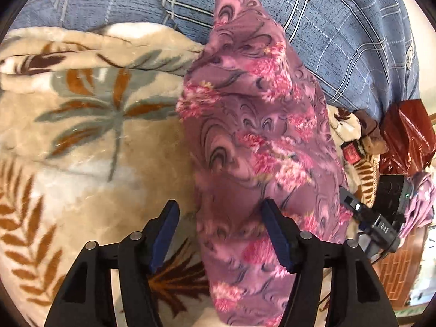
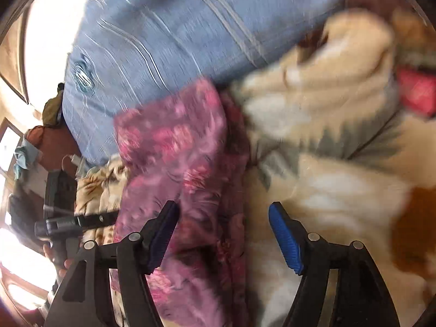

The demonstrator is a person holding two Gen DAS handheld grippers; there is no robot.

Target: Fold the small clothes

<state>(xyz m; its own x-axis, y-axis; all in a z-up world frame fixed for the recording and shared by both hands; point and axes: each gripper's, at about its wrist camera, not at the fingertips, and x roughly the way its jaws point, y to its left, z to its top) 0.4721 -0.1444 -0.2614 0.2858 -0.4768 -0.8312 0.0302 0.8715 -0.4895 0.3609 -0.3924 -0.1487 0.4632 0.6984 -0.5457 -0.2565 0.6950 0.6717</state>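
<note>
A pink-purple floral garment lies in a long rumpled strip on a cream fleece blanket. My left gripper is open, its fingers either side of the garment's near part, the right pad against the cloth. In the right wrist view the same garment lies left of centre, blurred. My right gripper is open over the garment's right edge and the blanket. The right gripper also shows at the right edge of the left wrist view.
A blue plaid pillow lies behind the garment, also in the right wrist view. A dark red plastic bag sits at the far right. The left gripper's body shows at the left of the right wrist view.
</note>
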